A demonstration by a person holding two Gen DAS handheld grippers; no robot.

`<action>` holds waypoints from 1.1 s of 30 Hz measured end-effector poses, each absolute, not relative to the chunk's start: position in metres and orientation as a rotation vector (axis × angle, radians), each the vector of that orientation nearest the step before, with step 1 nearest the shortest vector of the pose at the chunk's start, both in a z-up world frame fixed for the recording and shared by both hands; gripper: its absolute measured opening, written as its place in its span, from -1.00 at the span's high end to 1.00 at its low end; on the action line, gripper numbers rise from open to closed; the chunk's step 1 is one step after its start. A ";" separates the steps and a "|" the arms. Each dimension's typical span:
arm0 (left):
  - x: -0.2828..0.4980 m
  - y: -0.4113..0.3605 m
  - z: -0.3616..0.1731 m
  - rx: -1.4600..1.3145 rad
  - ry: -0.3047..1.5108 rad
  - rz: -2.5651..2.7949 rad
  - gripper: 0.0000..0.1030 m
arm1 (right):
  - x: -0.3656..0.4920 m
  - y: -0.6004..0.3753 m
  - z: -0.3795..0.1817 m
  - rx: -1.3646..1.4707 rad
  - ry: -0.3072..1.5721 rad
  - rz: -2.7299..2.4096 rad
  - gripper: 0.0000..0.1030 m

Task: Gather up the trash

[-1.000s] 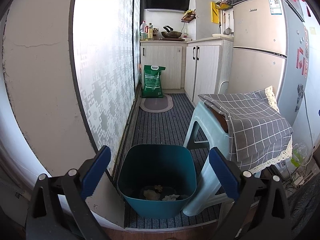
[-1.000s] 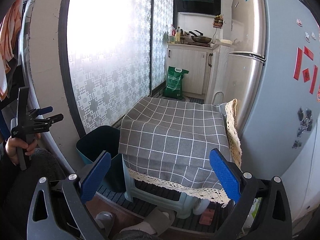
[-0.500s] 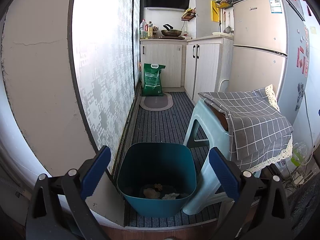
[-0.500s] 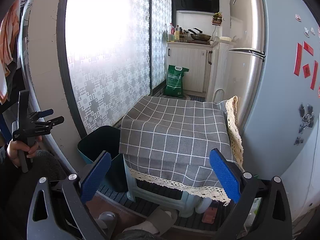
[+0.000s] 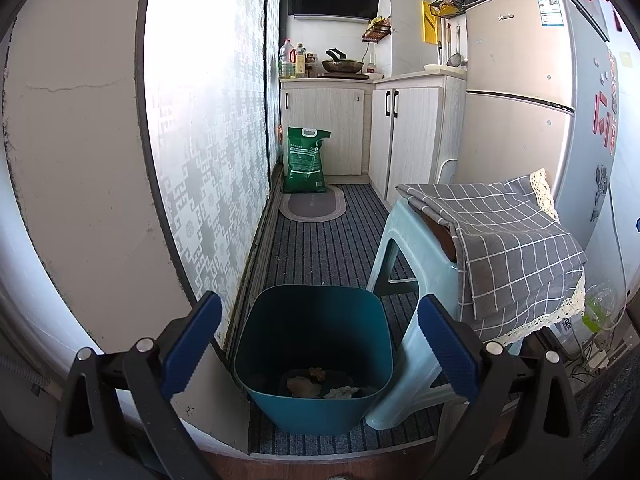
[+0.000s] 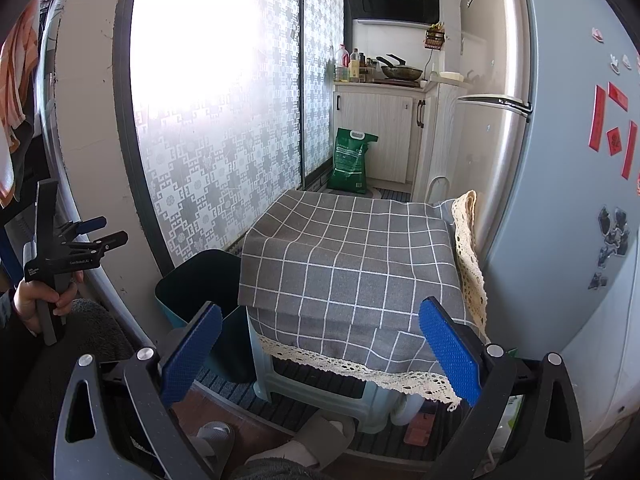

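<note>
A teal trash bin (image 5: 314, 356) stands on the striped floor mat, with several crumpled scraps of trash (image 5: 316, 384) at its bottom. My left gripper (image 5: 316, 346) hovers open above and in front of the bin, nothing between its blue pads. In the right wrist view the bin (image 6: 200, 280) sits left of a stool draped in a grey checked cloth (image 6: 352, 268). My right gripper (image 6: 320, 350) is open and empty, in front of the cloth's lace edge. The left gripper (image 6: 92, 236) also shows at the far left, held in a hand (image 6: 36, 300).
A pale green plastic stool (image 5: 404, 280) carries the cloth beside the bin. The fridge (image 5: 520, 120) stands right, a patterned glass door (image 5: 208, 140) left. A green sack (image 5: 306, 160) and small rug (image 5: 312, 208) lie before the cabinets. A slippered foot (image 6: 312, 440) is below the stool.
The left gripper's view has tilted slightly downward toward the bin; the right gripper has drifted a little. Both stay open and empty.
</note>
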State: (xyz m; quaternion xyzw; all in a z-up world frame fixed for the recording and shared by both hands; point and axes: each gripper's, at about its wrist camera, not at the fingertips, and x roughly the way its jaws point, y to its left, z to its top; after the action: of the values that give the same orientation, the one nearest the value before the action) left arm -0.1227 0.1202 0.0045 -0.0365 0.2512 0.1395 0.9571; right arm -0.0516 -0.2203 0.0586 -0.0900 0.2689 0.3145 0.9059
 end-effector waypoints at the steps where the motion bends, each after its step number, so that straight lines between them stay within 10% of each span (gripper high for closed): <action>1: -0.123 0.120 0.004 -0.074 0.510 0.283 -0.94 | -0.051 -0.220 0.058 -0.186 0.555 0.650 -0.94; 33: -0.122 0.121 0.004 -0.076 0.515 0.276 -0.94 | -0.055 -0.220 0.056 -0.187 0.560 0.650 -0.94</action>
State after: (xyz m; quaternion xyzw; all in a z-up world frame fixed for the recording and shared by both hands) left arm -0.1225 0.1212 0.0036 -0.0375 0.2537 0.1360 0.9570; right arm -0.0549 -0.2199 0.0564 -0.0908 0.2710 0.3148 0.9051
